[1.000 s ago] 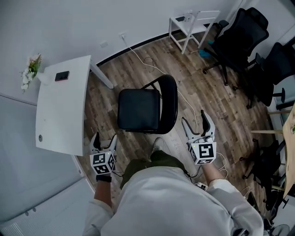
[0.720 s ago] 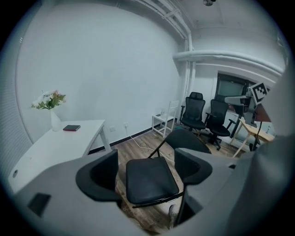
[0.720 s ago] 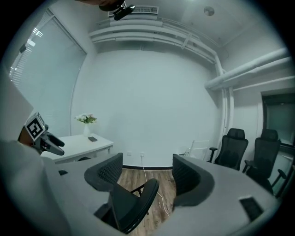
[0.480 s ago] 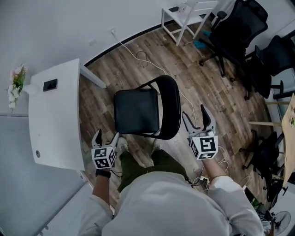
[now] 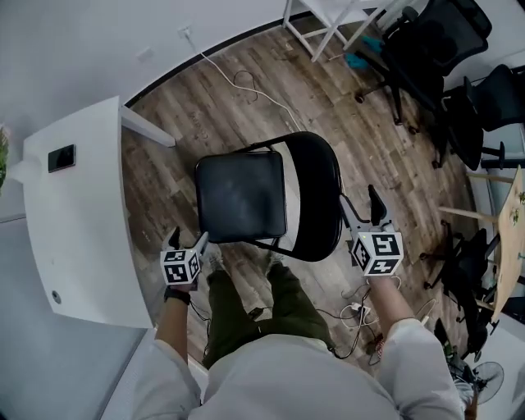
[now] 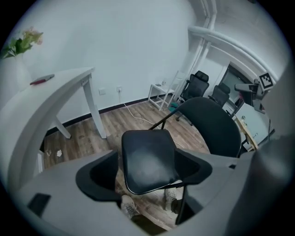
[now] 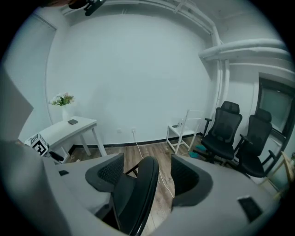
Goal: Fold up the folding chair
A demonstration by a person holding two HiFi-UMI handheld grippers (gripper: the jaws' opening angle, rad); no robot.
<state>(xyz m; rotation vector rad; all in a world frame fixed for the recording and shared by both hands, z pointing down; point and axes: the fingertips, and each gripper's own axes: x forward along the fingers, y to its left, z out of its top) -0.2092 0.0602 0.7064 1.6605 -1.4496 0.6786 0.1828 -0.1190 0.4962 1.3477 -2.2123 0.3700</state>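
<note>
Left gripper point(image 5: 188, 238) point(image 6: 147, 170): jaws stand wide apart, nothing clamped; in the left gripper view the front of the seat shows between them. In the head view it hangs just at the seat's front left corner (contact cannot be confirmed).
Right gripper point(image 5: 361, 201) point(image 7: 147, 179): jaws are closing. The edge of the backrest stands between them, and the pads do not press on it.
Floor point(image 5: 213, 107): wood planks; carries everything listed below.
Desk point(image 5: 74, 221): white, along the left of the head view, just beside the chair's left side.
Folding chair point(image 5: 239, 195): black, unfolded, upright on the floor between the desk and the office chairs; seat level, backrest point(image 5: 316, 197) raised on the side towards the right gripper.
Office chairs point(image 5: 426, 57): black, grouped at upper right, well apart from the folding chair.
Side table point(image 5: 328, 16): white, against the wall, near the office chairs.
Cable point(image 5: 238, 82): white, runs from the wall socket across the floor.
Phone point(image 5: 61, 157): dark, flat on the desk.
</note>
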